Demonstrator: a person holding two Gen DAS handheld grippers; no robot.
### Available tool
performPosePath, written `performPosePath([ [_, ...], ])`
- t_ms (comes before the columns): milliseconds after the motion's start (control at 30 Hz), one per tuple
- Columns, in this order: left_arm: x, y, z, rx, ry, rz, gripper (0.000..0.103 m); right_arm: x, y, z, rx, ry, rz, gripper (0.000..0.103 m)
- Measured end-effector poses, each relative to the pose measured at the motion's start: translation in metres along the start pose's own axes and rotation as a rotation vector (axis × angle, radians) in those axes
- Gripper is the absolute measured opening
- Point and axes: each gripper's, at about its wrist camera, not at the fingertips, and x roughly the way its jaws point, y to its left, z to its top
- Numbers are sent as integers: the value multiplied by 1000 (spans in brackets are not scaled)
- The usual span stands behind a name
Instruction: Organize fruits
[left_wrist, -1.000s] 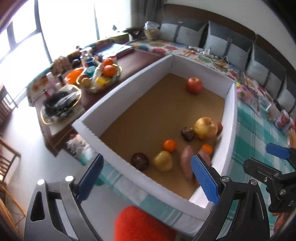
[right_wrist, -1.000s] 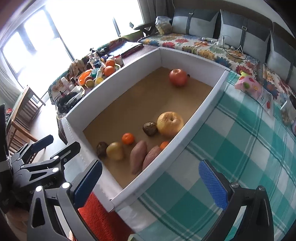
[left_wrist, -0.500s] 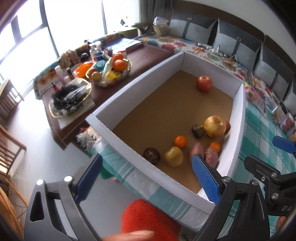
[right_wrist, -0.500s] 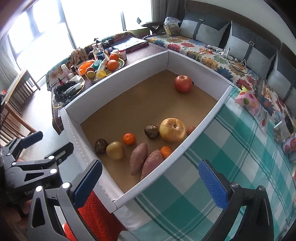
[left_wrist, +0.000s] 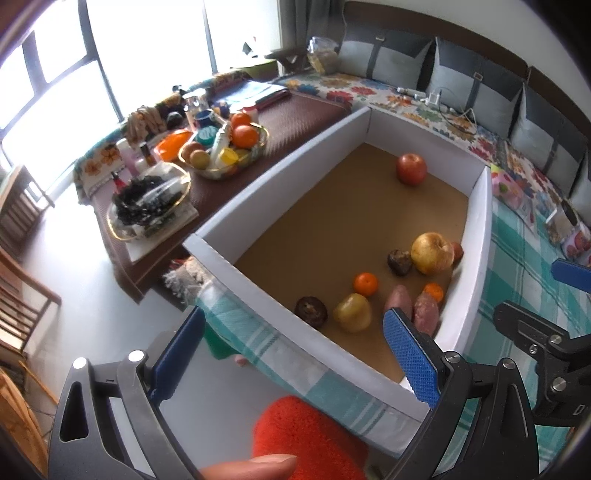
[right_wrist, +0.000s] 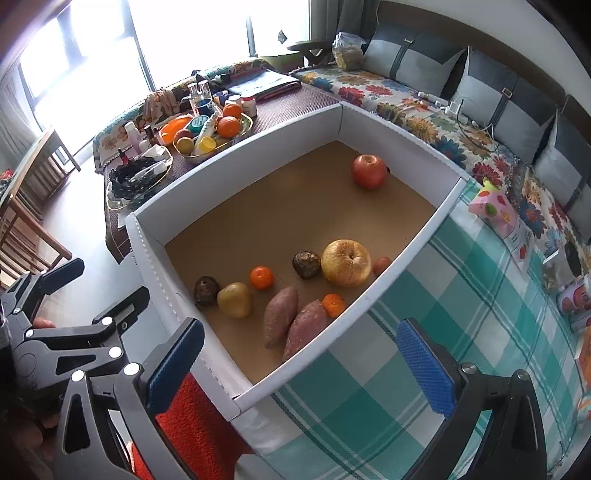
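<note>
A white-walled box (left_wrist: 236, 273) (right_wrist: 406, 254) with a brown floor holds the produce. A red apple (left_wrist: 411, 168) (right_wrist: 369, 171) sits alone at its far end. Near the front lie a large yellow apple (left_wrist: 432, 253) (right_wrist: 346, 262), a small orange (left_wrist: 365, 284) (right_wrist: 261, 277), a yellow pear (left_wrist: 352, 312) (right_wrist: 235, 299), two sweet potatoes (left_wrist: 426, 313) (right_wrist: 280, 316) and two dark brown fruits (left_wrist: 311, 312) (right_wrist: 206, 290). My left gripper (left_wrist: 291, 356) hovers open above the box's near corner. My right gripper (right_wrist: 299, 363) is open over the near wall, holding nothing.
A low brown table beyond the box carries a bowl of oranges (left_wrist: 223, 151) (right_wrist: 214, 134), bottles and a dark-filled dish (left_wrist: 147, 201). A teal checked cloth (right_wrist: 461, 332) covers the surface to the right. A flowered bench with cushions (right_wrist: 424, 92) runs behind. Red fabric (left_wrist: 306, 439) lies below.
Both grippers have drawn back and risen, so the box looks farther away and more of the side table shows. A fingertip has come into the left view's bottom edge. The fruits have not moved.
</note>
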Motion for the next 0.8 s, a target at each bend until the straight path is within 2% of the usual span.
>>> performPosePath([
  [800,9,4,1,-16,47,-55,98,3,-2,5,11,22,-30,103],
])
